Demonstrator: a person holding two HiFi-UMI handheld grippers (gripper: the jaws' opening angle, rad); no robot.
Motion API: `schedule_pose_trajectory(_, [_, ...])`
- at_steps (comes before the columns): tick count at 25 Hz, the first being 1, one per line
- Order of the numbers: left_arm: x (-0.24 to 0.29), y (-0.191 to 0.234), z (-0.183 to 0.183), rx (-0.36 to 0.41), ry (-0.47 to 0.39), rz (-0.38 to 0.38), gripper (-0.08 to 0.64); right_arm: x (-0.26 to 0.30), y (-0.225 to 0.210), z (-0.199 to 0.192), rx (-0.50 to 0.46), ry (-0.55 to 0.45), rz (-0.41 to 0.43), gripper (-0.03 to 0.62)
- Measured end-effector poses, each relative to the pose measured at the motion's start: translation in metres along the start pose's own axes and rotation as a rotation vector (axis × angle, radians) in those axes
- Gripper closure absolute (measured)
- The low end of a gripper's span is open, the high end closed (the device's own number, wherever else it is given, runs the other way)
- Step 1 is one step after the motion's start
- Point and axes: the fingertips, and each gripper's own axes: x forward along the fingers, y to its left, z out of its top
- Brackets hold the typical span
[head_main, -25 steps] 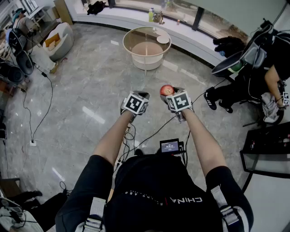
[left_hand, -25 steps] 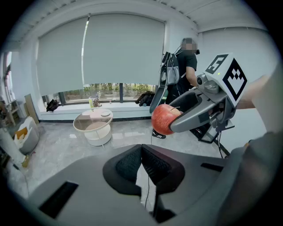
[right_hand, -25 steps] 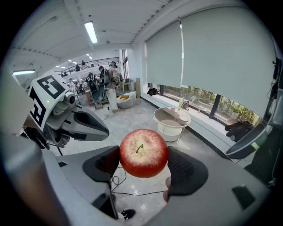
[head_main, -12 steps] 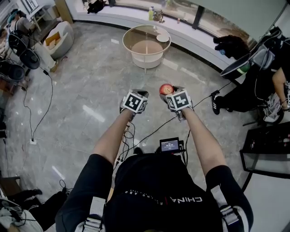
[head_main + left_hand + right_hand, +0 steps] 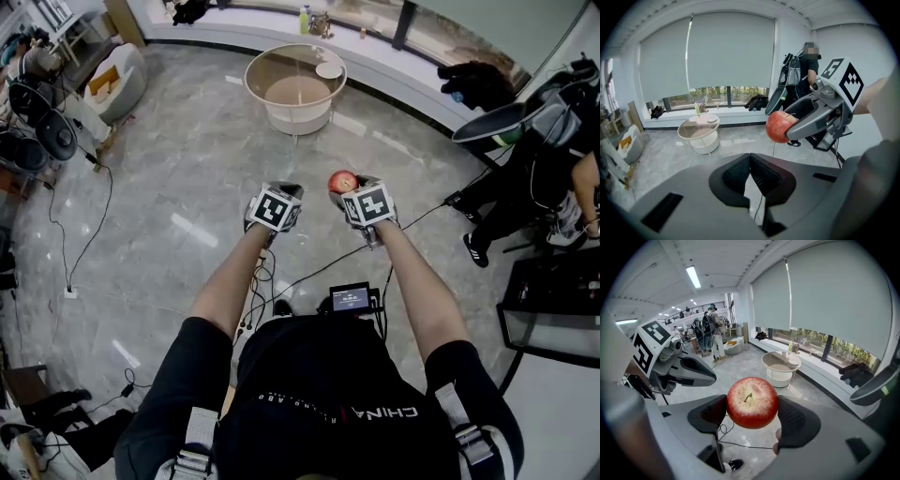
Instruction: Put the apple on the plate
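One apple (image 5: 752,401) is all we carry, pinched at its sides between the two padded jaws of our right gripper (image 5: 349,187), stem turned toward the camera. It hangs in the air over the grey floor (image 5: 169,178), resting on nothing, so the squeeze alone keeps it from dropping. We hold it out in front, probably so we can watch it on the way. Our left gripper (image 5: 750,171) rides just beside, its jaws pressed together on nothing; one grip seems enough for so small a fruit. The plate (image 5: 329,70) lies well ahead on the round table (image 5: 258,66) by the window, so the placing is not yet begun.
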Motion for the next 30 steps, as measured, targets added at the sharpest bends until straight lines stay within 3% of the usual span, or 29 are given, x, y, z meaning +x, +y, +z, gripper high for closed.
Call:
schedule_pose_trajectory(12, [0.042, 0.016, 0.023, -0.018, 0.063, 0.044, 0.543, 0.016, -0.061, 0.007, 0.015, 0.009, 0.024, 0.231])
schedule_pose_trajectory(18, [0.100, 0.046, 0.048, -0.007, 0.061, -0.023, 0.543, 0.064, -0.098, 0.021, 0.046, 0.044, 0.009, 0.231])
schedule_pose_trajectory(23, [0.167, 0.109, 0.097, 0.059, 0.048, -0.090, 0.543, 0.131, -0.144, 0.086, 0.045, 0.035, -0.028, 0.230])
schedule_pose_trajectory(30, [0.240, 0.258, 0.185, 0.143, 0.063, -0.156, 0.543, 0.230, -0.222, 0.221, 0.109, 0.032, -0.114, 0.232])
